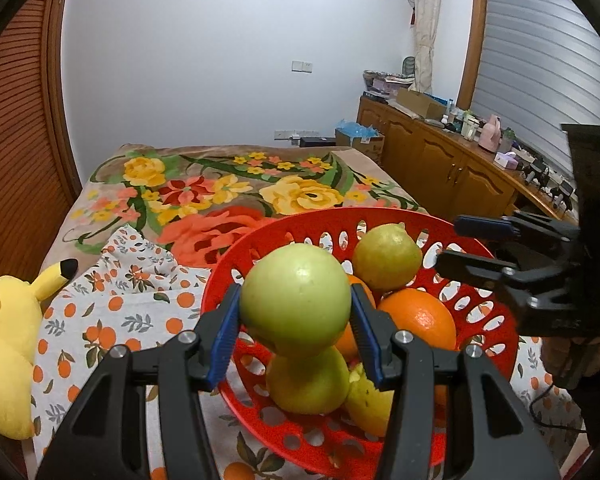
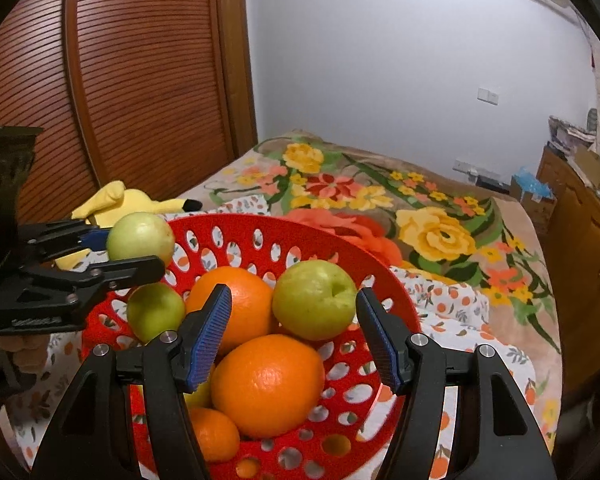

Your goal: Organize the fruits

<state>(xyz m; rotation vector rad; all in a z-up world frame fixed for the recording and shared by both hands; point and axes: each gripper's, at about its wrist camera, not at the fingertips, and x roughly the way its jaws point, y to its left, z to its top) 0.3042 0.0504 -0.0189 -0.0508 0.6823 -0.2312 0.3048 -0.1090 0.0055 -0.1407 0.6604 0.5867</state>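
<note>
A red perforated basket [image 1: 332,217] [image 2: 396,312] sits on an orange-print cloth on the bed. My left gripper [image 1: 296,308] [image 2: 134,254] is shut on a pale green round fruit [image 1: 296,294] [image 2: 140,236], held just above the basket's near-left side. Inside lie another green fruit [image 1: 388,256] [image 2: 314,300], a large orange [image 1: 420,316] [image 2: 268,384], a second orange [image 2: 240,300], a small green fruit [image 2: 156,312] and a small orange [image 2: 216,432]. My right gripper [image 2: 292,300] [image 1: 452,242] hovers open over the basket, its blue pads clear of the fruit below.
A yellow plush toy [image 1: 4,340] [image 2: 116,200] lies left of the basket. The floral blanket [image 1: 228,188] covers the bed beyond. Wooden cabinets [image 1: 440,160] with clutter line the right wall; a slatted wooden door [image 2: 140,80] stands at the left.
</note>
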